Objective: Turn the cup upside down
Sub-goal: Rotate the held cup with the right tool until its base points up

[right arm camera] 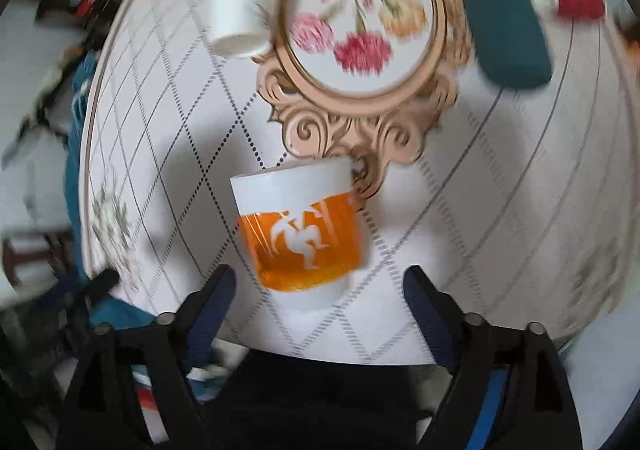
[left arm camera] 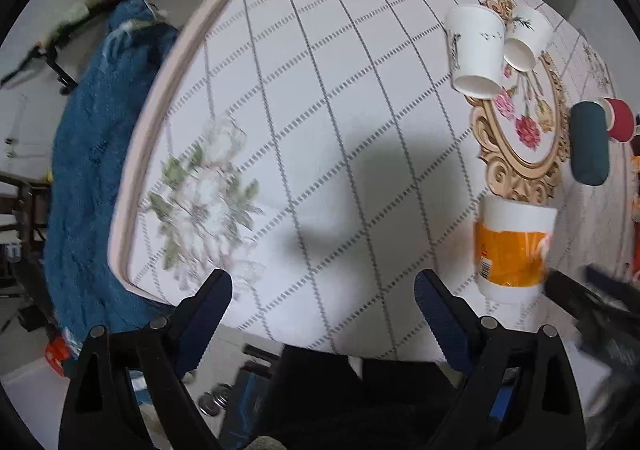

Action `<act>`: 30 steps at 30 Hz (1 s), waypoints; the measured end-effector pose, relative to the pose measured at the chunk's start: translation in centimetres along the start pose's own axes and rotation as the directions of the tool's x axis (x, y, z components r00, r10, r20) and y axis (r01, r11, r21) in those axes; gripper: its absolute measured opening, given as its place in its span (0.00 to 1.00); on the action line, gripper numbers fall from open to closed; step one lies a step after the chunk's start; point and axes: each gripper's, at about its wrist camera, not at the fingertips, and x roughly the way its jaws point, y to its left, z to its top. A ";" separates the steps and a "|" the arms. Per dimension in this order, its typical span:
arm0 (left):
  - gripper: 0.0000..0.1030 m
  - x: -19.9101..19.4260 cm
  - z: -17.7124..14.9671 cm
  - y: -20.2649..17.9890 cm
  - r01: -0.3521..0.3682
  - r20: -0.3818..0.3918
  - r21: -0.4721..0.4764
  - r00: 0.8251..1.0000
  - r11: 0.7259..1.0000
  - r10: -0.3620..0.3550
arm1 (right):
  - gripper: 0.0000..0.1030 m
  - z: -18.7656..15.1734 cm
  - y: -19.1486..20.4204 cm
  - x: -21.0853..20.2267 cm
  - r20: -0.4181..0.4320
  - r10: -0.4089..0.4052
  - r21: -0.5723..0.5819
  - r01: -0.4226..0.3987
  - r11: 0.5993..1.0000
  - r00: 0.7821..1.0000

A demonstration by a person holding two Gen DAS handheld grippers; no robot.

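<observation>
Two white paper cups (left arm camera: 478, 50) lie tipped near the far floral medallion, teal case (left arm camera: 590, 142) and red cup (left arm camera: 620, 118) beyond, all well apart from the orange-banded cup (right arm camera: 300, 234). It stands on the tablecloth (left arm camera: 320, 130), axis vertical; can't tell which end is up. Left gripper (left arm camera: 322, 290) and right gripper (right arm camera: 318, 282) both spread, holding nothing; the cup sits just ahead of the right one.

I see my left tongs (left arm camera: 322, 290) spread wide, both blue-padded fingers (left arm camera: 208, 306) apart with nothing between them. My right tongs (right arm camera: 318, 288) are likewise parted and gripping nothing, black finger frames splayed at the bottom of the view.
</observation>
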 end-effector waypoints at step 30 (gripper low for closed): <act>0.91 7.3 -1.3 3.1 -0.046 -0.065 -0.104 0.997 0.993 0.039 | 0.90 -10.0 1.8 9.9 0.683 -0.011 0.095 -0.103 -0.990 0.731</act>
